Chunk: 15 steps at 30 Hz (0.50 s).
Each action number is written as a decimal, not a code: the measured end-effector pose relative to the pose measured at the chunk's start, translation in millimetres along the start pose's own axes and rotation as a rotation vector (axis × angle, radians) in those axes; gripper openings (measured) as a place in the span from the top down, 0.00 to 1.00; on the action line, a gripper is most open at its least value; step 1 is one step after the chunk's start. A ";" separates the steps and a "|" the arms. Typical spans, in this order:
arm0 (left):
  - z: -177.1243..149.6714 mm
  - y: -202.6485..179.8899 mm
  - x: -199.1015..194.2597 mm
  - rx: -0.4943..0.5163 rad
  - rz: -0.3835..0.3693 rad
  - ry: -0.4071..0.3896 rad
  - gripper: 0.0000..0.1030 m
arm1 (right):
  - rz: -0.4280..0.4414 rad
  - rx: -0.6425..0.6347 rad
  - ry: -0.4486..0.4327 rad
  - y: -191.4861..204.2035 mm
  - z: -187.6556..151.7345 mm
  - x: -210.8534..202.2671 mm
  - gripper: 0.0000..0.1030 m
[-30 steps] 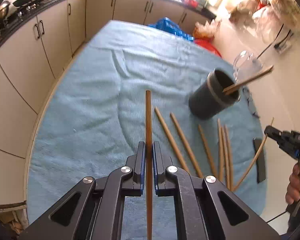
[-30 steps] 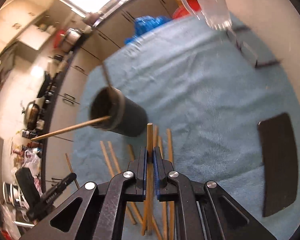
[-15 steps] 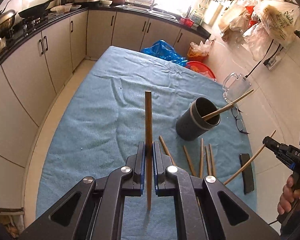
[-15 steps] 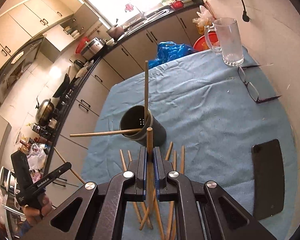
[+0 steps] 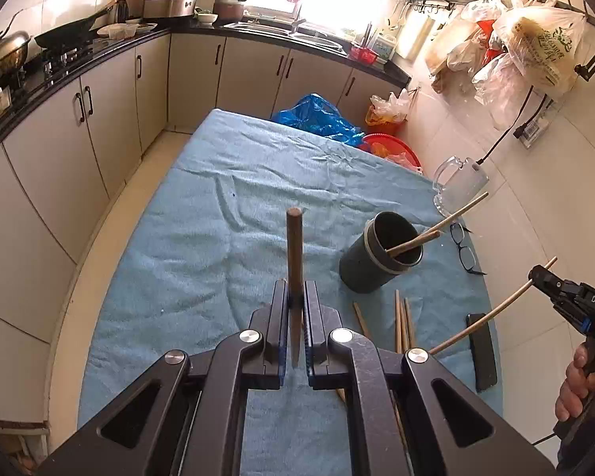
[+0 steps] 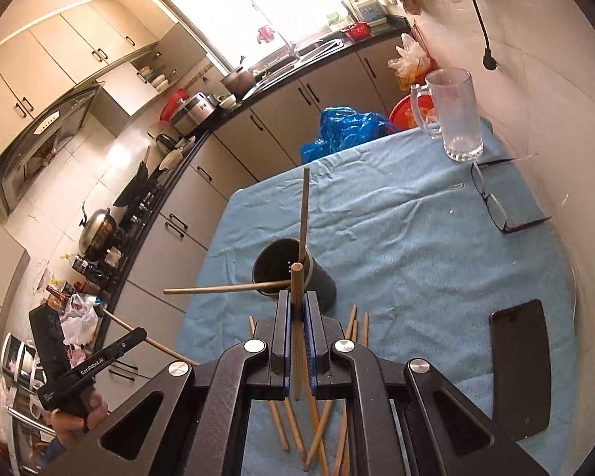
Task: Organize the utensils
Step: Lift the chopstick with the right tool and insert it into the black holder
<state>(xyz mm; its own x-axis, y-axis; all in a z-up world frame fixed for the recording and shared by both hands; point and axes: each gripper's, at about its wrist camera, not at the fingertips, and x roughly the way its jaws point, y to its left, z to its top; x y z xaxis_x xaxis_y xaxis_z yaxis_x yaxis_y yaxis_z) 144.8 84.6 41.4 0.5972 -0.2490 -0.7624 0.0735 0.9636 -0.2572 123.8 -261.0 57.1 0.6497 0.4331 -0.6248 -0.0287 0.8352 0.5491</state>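
The left claw (image 5: 296,297) is clamped on a wooden chopstick (image 5: 294,246), which stands up between its blue pads above the surface (image 5: 202,238), a table covered in a blue towel. The right claw (image 6: 296,301) is likewise pinched tight on a second chopstick (image 6: 296,289), and in the left wrist view that stick slants through its jaws off the table's right edge. A dark cylindrical holder (image 5: 380,258) stands upright on the towel with two chopsticks leaning out of it. More loose chopsticks (image 6: 321,420) lie on the towel just in front of the holder. A glass mug (image 6: 454,115), a pair of glasses (image 6: 496,198) and a black phone (image 6: 521,365) sit along the wall side.
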 end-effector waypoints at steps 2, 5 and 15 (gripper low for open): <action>2.5 -0.9 -0.7 0.002 -0.003 -0.002 0.94 | 0.000 -0.003 -0.007 1.1 2.6 -2.4 0.94; 5.8 -1.3 -1.8 0.008 -0.004 -0.007 0.94 | 0.000 -0.006 -0.017 2.5 5.4 -6.1 0.94; 31.2 -8.5 -14.6 0.029 -0.017 -0.052 0.94 | 0.003 -0.008 -0.050 4.8 22.8 -17.1 0.94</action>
<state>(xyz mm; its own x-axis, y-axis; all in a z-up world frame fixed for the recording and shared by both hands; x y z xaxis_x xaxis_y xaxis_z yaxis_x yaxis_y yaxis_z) 160.4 83.0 73.2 0.6363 -0.2611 -0.7259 0.1067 0.9617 -0.2524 129.8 -272.1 83.1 0.6869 0.4178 -0.5946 -0.0362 0.8368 0.5463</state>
